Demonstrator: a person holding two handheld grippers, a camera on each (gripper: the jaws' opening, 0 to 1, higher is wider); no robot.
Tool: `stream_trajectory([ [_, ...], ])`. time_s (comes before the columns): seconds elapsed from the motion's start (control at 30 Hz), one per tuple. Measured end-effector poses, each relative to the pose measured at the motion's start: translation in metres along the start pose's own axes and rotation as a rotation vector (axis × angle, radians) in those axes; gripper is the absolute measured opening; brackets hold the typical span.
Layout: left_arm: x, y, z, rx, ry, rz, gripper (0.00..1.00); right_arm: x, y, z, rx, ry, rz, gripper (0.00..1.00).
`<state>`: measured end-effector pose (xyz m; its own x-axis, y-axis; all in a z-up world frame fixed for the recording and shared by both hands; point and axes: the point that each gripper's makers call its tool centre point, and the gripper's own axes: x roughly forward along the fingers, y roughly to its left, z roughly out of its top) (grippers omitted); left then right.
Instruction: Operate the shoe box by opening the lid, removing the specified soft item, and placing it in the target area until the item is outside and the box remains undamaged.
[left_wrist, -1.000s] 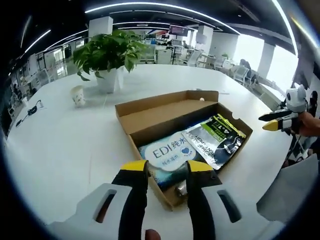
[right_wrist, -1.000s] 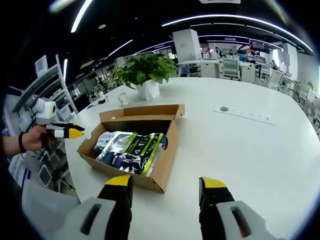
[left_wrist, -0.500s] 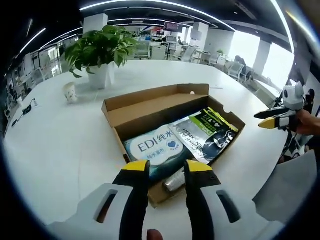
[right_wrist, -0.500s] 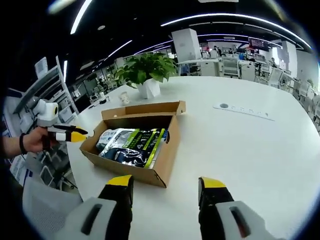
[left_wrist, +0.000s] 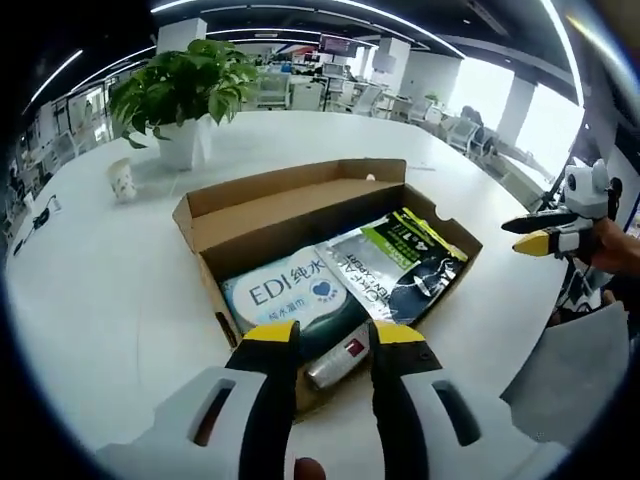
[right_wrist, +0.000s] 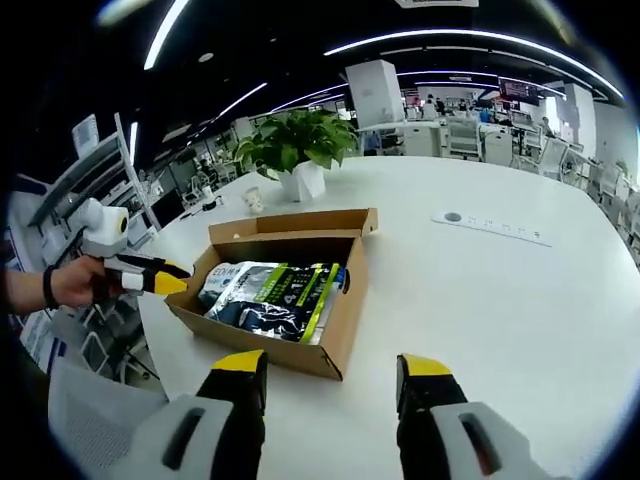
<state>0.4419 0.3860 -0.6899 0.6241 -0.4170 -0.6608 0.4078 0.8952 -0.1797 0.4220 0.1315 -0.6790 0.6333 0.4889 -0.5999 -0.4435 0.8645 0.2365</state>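
Box (left_wrist: 300, 215) open on the white table (left_wrist: 100, 290), wipes pack (left_wrist: 290, 295) inside at its near-left end, just beyond the parted left gripper (left_wrist: 333, 340), which is nearer; right gripper (right_wrist: 332, 368), jaws apart, well off the box's right side.

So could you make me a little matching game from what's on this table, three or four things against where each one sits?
Things:
1. wipes pack
2. dark green-striped pouch
3. potted plant
4. paper cup

Places:
A. on the table beyond the shoe box
B. in the box, on the right tongs' side
C. small, on the table near the plant
D. in the box, just ahead of the left tongs

Pairs: 1-D, 2-B, 3-A, 4-C
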Motion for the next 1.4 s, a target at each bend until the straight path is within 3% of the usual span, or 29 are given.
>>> stream_trajectory([
  [0.4,0.024,-0.025,0.002,-0.023,0.036,-0.076,0.28,0.000,0.012,-0.002,-0.029,0.015,0.011,0.50],
  [0.53,0.031,-0.029,-0.001,-0.065,0.060,-0.087,0.28,0.000,0.013,-0.003,-0.056,0.026,0.010,0.50],
  [0.77,0.042,-0.030,-0.009,-0.101,0.114,-0.085,0.27,-0.002,0.011,-0.005,-0.061,0.036,0.006,0.50],
  [1.4,0.060,-0.035,-0.015,-0.220,0.181,-0.129,0.19,0.006,0.014,-0.006,-0.074,0.070,0.022,0.50],
])
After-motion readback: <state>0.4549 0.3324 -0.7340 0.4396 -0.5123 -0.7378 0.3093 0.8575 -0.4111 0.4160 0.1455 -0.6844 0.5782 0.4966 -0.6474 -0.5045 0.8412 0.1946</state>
